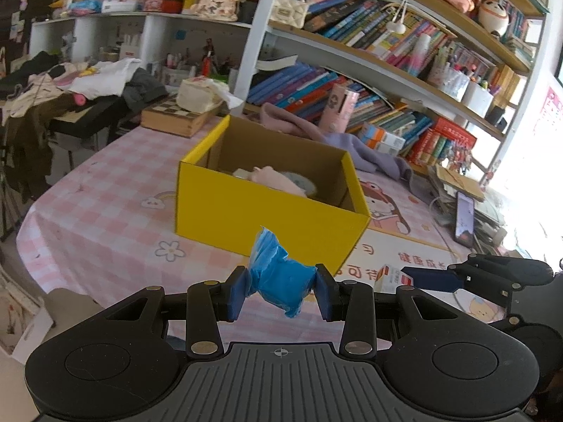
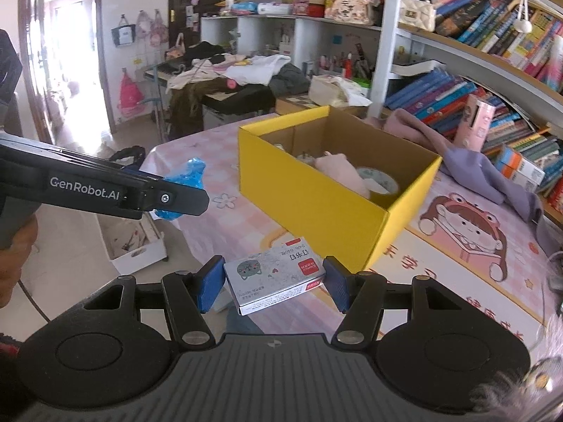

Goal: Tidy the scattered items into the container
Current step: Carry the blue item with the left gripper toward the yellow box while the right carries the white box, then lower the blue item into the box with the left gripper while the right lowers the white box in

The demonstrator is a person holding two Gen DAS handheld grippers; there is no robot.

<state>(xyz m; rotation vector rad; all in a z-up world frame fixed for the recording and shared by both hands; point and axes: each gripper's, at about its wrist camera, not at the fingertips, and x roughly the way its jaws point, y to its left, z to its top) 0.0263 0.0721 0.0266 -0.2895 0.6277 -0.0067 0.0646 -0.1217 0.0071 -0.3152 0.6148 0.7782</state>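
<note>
A yellow cardboard box (image 1: pixel 260 218) stands open on the pink checked tablecloth; it also shows in the right wrist view (image 2: pixel 316 207). Inside lie a pink soft item (image 2: pixel 341 170) and a roll of tape (image 2: pixel 380 179). My left gripper (image 1: pixel 281 290) is shut on a crumpled blue plastic packet (image 1: pixel 278 277) and holds it above the table just in front of the box. My right gripper (image 2: pixel 274 283) is shut on a small grey staple box (image 2: pixel 274 277), held low in front of the box's near corner. The left gripper and packet (image 2: pixel 183 183) appear at the left in the right wrist view.
A purple cloth (image 1: pixel 352 144) lies behind the box against shelves of books (image 1: pixel 387 35). A phone (image 1: pixel 464 218) rests at the table's right. A wooden chessboard box (image 1: pixel 176 116) sits at the far table edge. A white bin (image 2: pixel 133 242) stands on the floor left of the table.
</note>
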